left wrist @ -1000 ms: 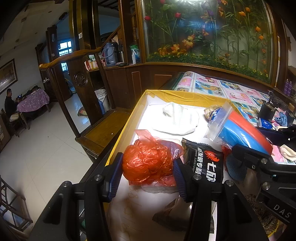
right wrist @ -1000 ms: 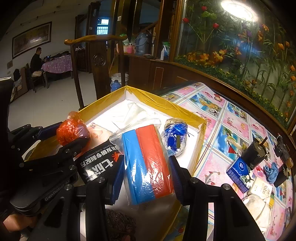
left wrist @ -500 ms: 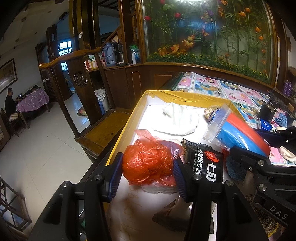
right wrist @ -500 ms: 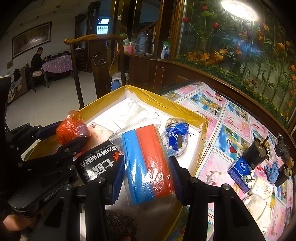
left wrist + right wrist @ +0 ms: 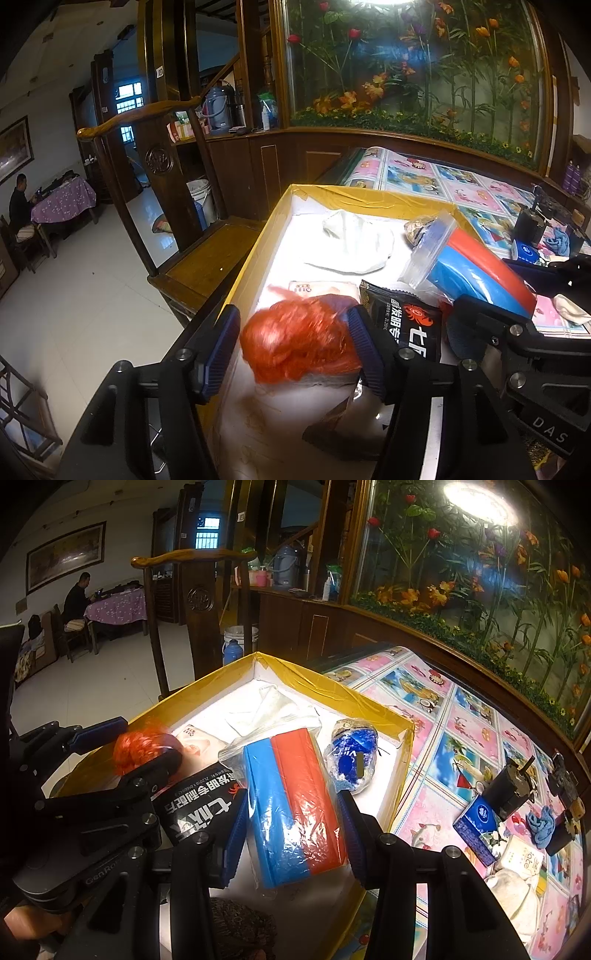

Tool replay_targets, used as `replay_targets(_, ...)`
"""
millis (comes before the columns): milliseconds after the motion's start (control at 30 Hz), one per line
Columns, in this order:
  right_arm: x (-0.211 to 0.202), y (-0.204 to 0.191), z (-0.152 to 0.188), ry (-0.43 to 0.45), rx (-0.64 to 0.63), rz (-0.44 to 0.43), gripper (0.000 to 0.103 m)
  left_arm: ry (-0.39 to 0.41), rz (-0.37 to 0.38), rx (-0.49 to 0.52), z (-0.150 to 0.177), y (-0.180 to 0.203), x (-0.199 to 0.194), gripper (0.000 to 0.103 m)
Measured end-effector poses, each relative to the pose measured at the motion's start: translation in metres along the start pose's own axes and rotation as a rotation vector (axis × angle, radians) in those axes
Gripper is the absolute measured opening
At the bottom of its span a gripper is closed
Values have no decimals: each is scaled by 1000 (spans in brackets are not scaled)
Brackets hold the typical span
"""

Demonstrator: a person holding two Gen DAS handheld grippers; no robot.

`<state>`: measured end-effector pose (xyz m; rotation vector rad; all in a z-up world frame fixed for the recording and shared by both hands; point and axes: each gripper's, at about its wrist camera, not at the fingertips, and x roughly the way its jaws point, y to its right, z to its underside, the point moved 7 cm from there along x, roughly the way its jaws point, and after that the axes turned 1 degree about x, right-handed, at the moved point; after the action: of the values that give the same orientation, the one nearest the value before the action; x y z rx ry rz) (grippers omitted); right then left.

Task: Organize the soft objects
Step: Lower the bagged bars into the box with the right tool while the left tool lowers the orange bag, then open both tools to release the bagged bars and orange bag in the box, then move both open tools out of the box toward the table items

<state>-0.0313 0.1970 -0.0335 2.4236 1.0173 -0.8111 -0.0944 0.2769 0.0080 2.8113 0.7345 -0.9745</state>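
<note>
Orange plastic bag sits between my left gripper pads over the yellow-rimmed box, motion-blurred; there's a gap on the left pad side, right pad looks touching, so I read the jaws as spread, letting go rather than clamping. Bagged blue-and-red pack is between my right gripper pads, both pads touching its sides, closed on it, tilted up over the box floor. To do this well I'd lower the pack into bare white floor near the blue wrapped bundle, not on the black sachet or the white cloth, then open wide and back straight out so the film doesn't snag.
</note>
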Motion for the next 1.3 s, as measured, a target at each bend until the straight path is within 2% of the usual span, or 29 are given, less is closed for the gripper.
replay_targets(733,-34,6,1,50,26,-24,56,29,-8,-26,-9,-4,-18,73)
replay_targets(1033,-55,39,12,73,108,-26,56,45,-3,10,-14,14,-31,76)
replay_targets(1300,-66,91,35,65,226,-14,56,41,23,54,-16,43,-39,77)
